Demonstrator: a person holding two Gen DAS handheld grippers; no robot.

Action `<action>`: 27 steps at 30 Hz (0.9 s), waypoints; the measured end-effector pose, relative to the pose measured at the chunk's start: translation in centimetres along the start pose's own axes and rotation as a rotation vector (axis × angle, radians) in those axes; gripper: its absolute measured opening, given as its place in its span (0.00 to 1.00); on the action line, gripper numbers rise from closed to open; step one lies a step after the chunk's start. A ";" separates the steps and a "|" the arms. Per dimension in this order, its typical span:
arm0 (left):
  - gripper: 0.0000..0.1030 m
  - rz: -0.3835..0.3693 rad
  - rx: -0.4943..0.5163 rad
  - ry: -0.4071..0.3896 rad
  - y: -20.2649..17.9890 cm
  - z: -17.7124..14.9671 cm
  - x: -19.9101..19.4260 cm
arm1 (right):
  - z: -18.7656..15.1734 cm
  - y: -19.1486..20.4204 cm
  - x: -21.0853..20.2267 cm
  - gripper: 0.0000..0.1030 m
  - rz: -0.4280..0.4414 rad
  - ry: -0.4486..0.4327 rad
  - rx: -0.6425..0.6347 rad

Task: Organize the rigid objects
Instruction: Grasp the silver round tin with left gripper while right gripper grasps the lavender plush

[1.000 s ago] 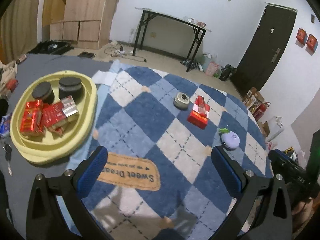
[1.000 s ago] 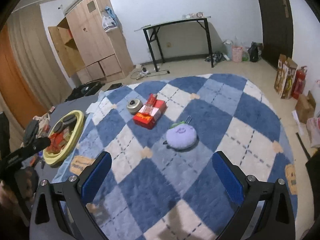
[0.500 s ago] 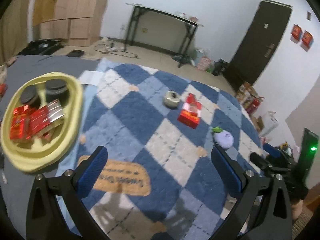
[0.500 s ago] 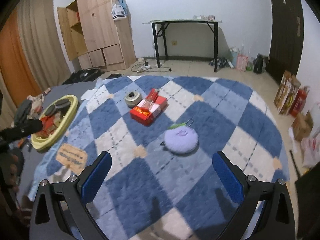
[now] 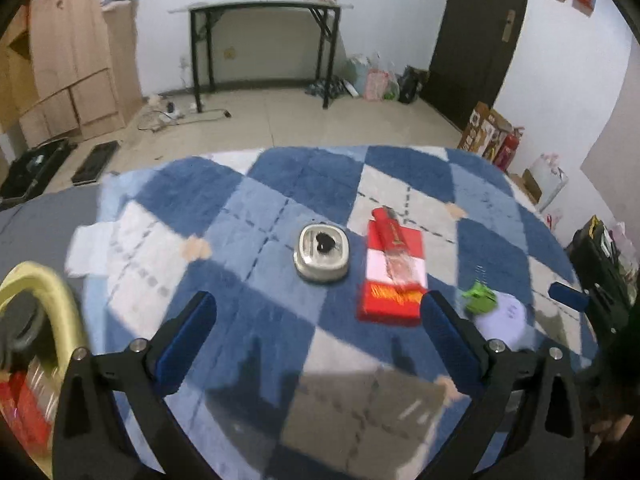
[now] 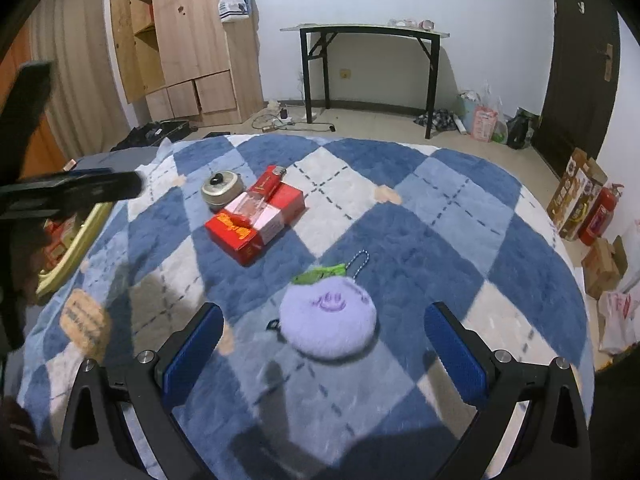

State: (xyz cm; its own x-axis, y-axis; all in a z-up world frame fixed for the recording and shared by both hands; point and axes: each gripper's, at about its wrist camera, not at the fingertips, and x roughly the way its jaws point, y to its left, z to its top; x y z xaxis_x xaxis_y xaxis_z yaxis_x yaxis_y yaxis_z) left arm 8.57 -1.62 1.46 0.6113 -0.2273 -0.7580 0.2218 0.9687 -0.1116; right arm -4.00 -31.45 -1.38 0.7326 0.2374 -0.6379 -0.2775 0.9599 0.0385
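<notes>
On the blue checked rug a round metal tin (image 5: 321, 255) (image 6: 221, 188) lies beside a red box (image 5: 394, 276) (image 6: 256, 218) with a red lighter (image 5: 390, 226) (image 6: 270, 180) on top. A purple plush keychain (image 6: 328, 324) (image 5: 500, 316) lies nearer me. The yellow tray (image 5: 44, 296) (image 6: 76, 248) with red boxes sits at the left. My left gripper (image 5: 318, 328) hovers before the tin; its jaws are closing slightly with nothing between them. My right gripper (image 6: 322, 344) is open around the near side of the plush, pads apart from it.
A wooden wardrobe (image 6: 188, 40) and a black-legged table (image 6: 368, 32) stand by the far wall. Bags, boxes and a fire extinguisher (image 6: 600, 212) line the right side near a dark door (image 5: 476, 32). Cables and dark items lie on the floor behind the rug.
Both grippers moved forward and lower over the rug. The left view swung right, away from the tray toward the tin and red box. The plush now lies between the right fingers.
</notes>
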 end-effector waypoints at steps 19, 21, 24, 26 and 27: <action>0.62 0.012 0.125 0.015 0.3 1.4 8.4 | -0.4 0.0 6.5 0.83 -0.019 0.061 -0.006; 0.52 -0.035 0.091 0.034 0.2 1.4 8.8 | -0.3 -0.1 6.8 0.79 -0.033 0.064 -0.009; 0.48 -0.012 0.110 0.020 -0.6 1.0 8.8 | -0.4 -0.2 7.1 0.71 -0.031 0.062 -0.007; 0.48 -0.026 0.085 0.016 -0.3 1.0 8.6 | -0.4 -0.2 7.1 0.62 -0.026 0.058 -0.008; 0.48 -0.030 0.072 0.017 -0.2 1.0 8.4 | -0.5 0.0 7.1 0.59 -0.025 0.058 -0.013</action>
State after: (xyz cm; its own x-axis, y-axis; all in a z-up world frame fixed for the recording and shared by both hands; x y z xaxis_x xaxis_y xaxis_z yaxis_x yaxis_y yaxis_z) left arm 14.48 -3.79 -4.27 0.5905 -0.2541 -0.7660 0.2945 0.9515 -0.0886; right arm 0.93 -29.86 -6.32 0.7023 0.2045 -0.6819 -0.2680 0.9633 0.0128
